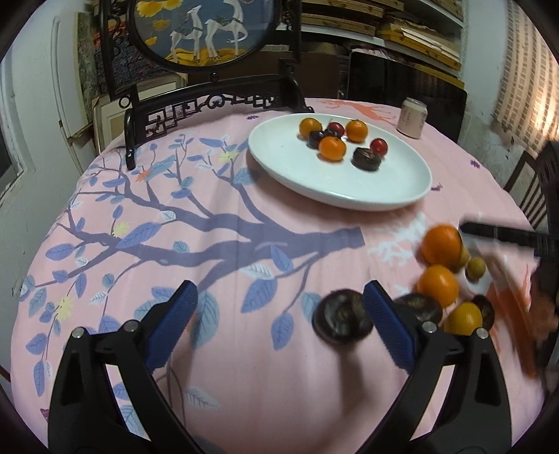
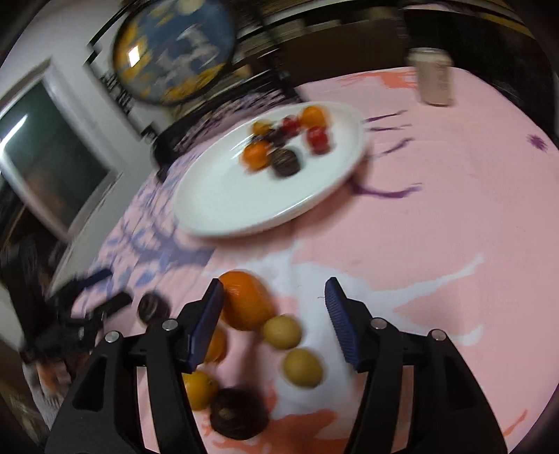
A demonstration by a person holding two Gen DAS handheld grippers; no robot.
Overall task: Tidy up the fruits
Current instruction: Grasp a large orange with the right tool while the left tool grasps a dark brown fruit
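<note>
A white plate at the back of the pink tablecloth holds several oranges, red fruits and dark fruits; it also shows in the right wrist view. My left gripper is open and empty; a dark round fruit lies just inside its right finger. Loose oranges, small yellow fruits and dark fruits lie at the right. My right gripper is open and empty over that pile: a large orange by its left finger, two yellow fruits between the fingers, a dark fruit below.
A pink can stands at the back right of the table; it also shows in the right wrist view. A dark carved stand with a round deer picture stands at the back left. My right gripper shows blurred at the left wrist view's right edge.
</note>
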